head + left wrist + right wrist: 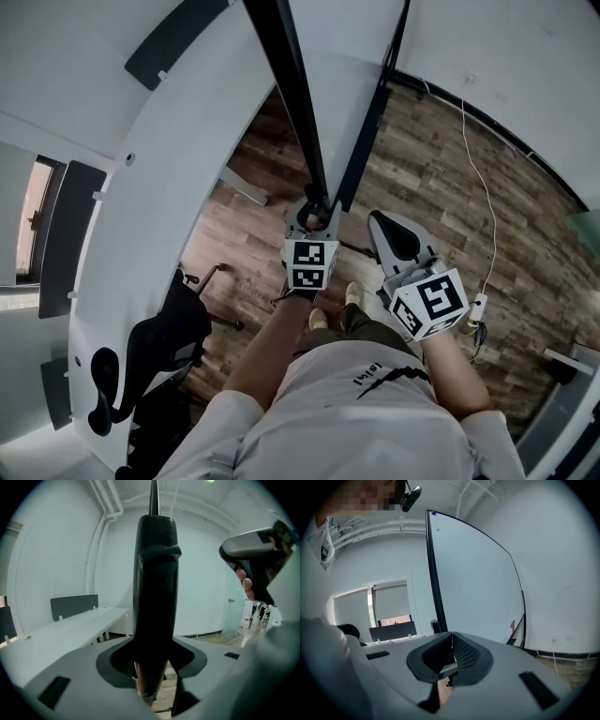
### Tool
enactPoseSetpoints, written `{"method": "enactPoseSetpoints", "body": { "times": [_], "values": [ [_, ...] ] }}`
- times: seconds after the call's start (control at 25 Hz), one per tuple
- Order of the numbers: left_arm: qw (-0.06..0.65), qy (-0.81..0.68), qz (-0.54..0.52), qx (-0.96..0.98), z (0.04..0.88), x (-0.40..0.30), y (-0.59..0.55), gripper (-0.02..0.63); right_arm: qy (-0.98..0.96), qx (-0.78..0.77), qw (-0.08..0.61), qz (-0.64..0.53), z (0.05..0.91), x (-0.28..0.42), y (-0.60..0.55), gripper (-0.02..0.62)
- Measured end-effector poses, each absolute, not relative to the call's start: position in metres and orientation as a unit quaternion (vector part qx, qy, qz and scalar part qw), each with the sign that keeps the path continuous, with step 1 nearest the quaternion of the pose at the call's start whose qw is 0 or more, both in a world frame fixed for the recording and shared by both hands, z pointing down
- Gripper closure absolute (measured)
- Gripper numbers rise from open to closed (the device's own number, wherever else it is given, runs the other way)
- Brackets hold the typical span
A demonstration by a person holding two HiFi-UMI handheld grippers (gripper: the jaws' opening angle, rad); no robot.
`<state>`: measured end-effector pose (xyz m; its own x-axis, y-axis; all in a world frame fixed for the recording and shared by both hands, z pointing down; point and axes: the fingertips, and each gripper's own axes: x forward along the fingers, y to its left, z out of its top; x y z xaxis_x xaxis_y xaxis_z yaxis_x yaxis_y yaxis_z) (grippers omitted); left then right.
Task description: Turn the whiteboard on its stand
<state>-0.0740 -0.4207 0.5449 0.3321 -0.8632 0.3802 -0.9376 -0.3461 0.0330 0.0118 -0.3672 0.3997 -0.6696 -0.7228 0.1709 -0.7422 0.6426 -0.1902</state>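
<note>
The whiteboard [342, 66] stands upright in front of me, white with a thin black frame [295, 94]. My left gripper [316, 214] is at the frame's lower end. In the left gripper view the black frame bar [157, 573] fills the gap between the jaws, and the left gripper [153, 660] is shut on it. My right gripper [382, 225] hangs a little to the right, apart from the board. In the right gripper view the right gripper [451, 660] is shut with nothing in it, and the board's white face [478, 588] rises ahead with its black edge [434, 573].
A long curved white desk [159, 187] with grey partitions [66, 234] runs along the left. A black office chair [155, 347] stands by it. On the wood floor at the right lie a white cable [489, 206] and a power strip [478, 307]. My feet [352, 295] are below the grippers.
</note>
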Motion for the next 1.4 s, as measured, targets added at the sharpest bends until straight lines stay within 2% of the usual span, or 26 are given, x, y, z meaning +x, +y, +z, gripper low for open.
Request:
{"method": "enactPoseSetpoints", "body": {
  "times": [1.4],
  "values": [
    [0.121,-0.529,0.145,0.827,0.545,-0.103,-0.301,0.411,-0.856,0.502,0.033,0.116,0.389,0.007,-0.227,0.581]
  ]
}}
